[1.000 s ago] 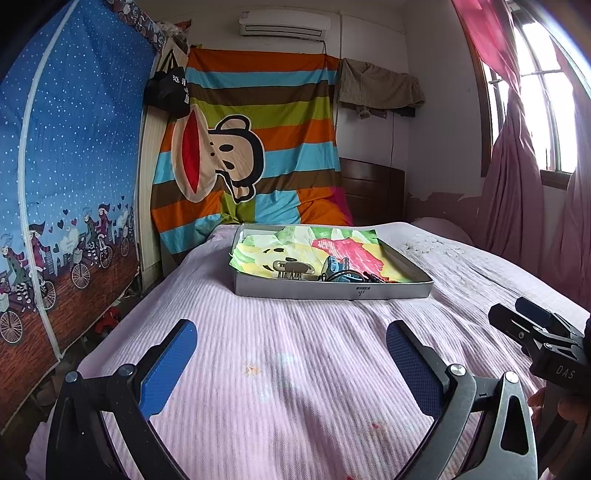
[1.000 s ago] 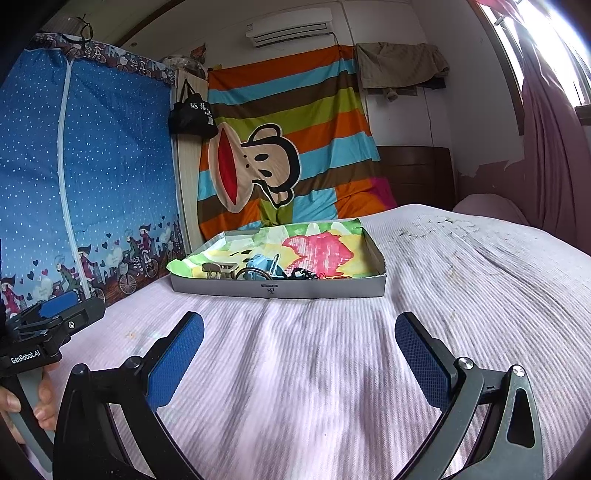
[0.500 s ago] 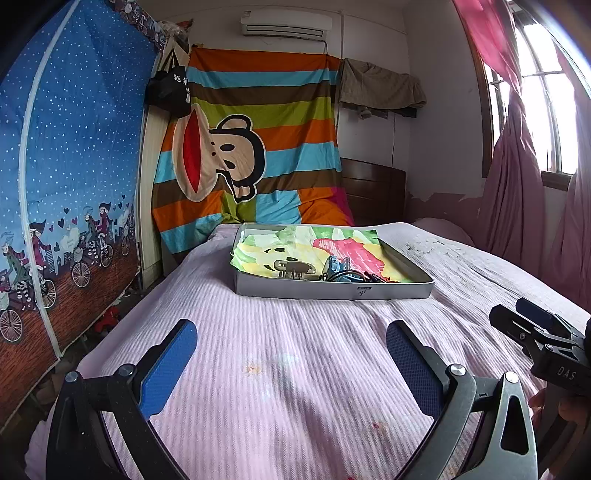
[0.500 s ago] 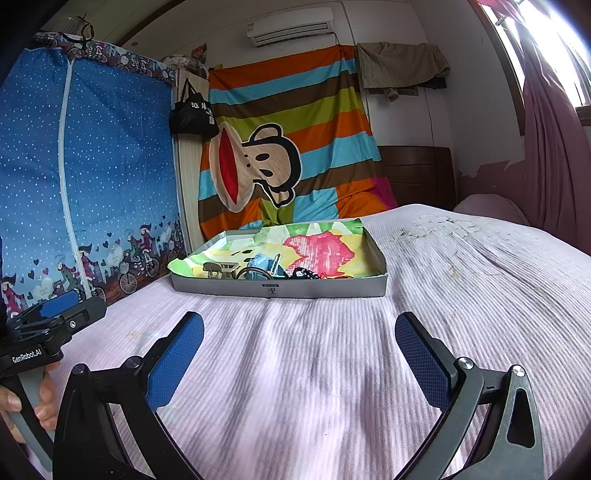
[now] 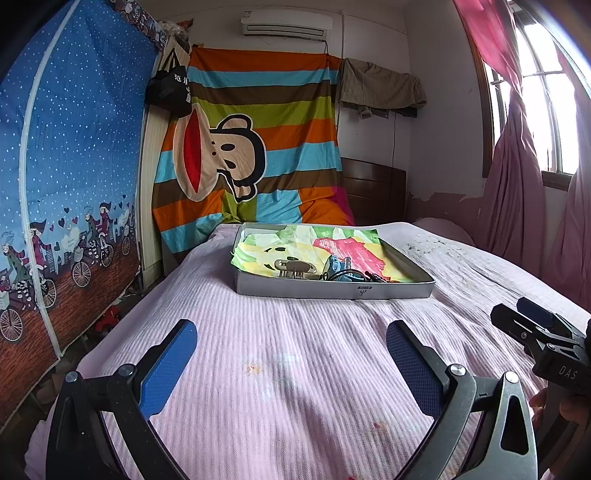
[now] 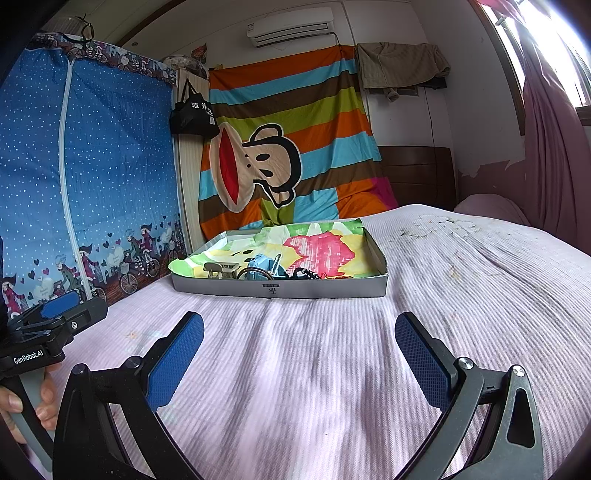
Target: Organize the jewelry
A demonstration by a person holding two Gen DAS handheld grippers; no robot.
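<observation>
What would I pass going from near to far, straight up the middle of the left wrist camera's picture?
Open left gripper → pink bedspread → grey tray holding jewelry → striped monkey sheet → air conditioner.

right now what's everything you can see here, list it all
tray: one, grey, on the bed
cloth: one, multicoloured, lining the tray
hair clip: one, beige, tray front
jewelry pile: blue and dark pieces, count unclear, tray front
bed cover: one, pink
monkey sheet: one, striped, back wall
air conditioner: one, white, high on the wall
curtain: pink, by the window
left hand-held gripper: open, empty
right hand-held gripper: open, empty
</observation>
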